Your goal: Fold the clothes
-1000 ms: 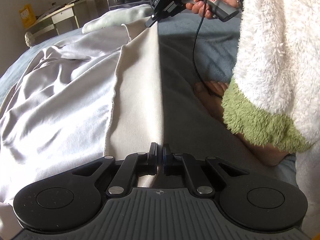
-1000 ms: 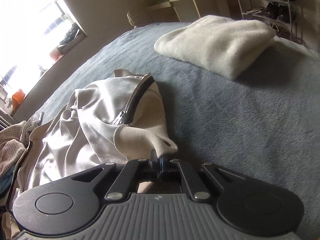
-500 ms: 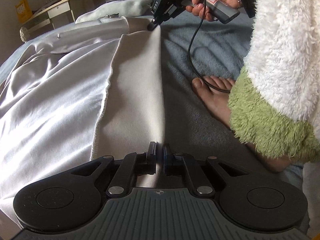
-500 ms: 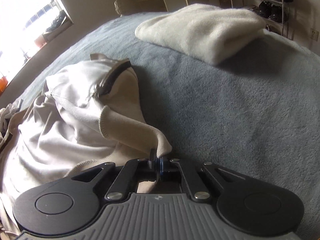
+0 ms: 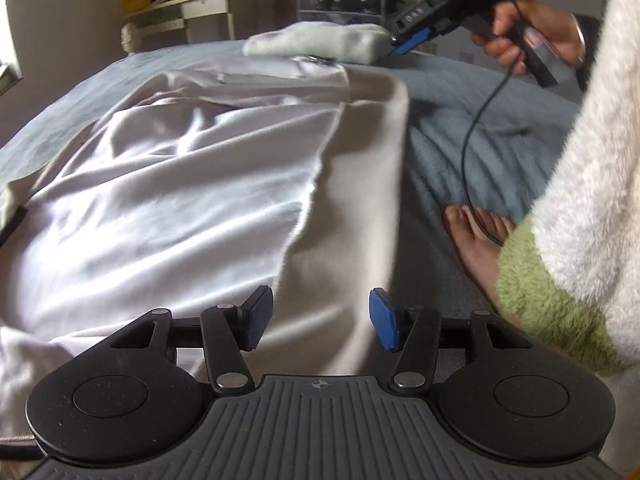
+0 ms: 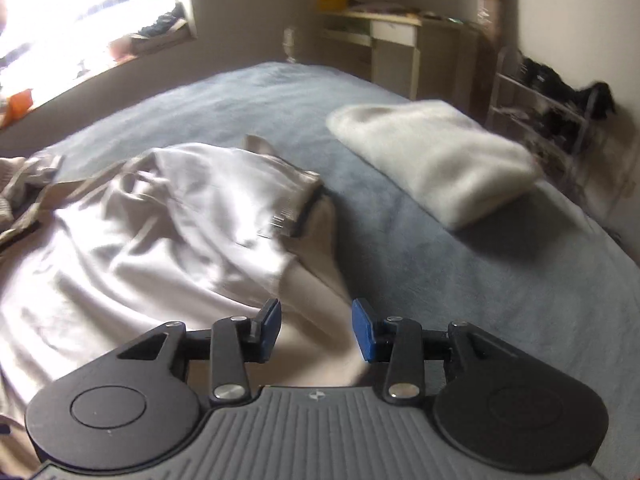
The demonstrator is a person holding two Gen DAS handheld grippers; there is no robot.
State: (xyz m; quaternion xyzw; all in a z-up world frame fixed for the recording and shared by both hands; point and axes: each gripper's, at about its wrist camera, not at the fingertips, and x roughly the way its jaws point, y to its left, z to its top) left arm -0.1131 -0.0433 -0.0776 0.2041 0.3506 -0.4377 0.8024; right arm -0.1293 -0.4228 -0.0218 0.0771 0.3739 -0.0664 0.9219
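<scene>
A pale grey-beige zip garment (image 5: 192, 200) lies spread and creased on the blue-grey bed. Its ribbed hem band (image 5: 356, 208) runs away from my left gripper (image 5: 320, 322), which hovers open over the near end of that band with nothing between its blue pads. In the left wrist view the right gripper (image 5: 404, 42) is held in a hand above the far corner. In the right wrist view my right gripper (image 6: 316, 330) is open over the other end of the hem (image 6: 316, 280); the zip (image 6: 298, 212) lies ahead. The garment (image 6: 140, 240) rests loose.
A folded white fluffy garment (image 6: 432, 160) lies on the blue-grey blanket (image 6: 500, 280) beyond. A person's bare foot (image 5: 476, 240) and fluffy white-green sleeve (image 5: 568, 240) sit right of the hem. A desk (image 6: 400, 44), shoe rack (image 6: 560, 112) and bright window (image 6: 80, 8) ring the bed.
Both grippers were shut on the hem ends, holding the band taut. Now both are open and have let go; the garment lies slack on the bed.
</scene>
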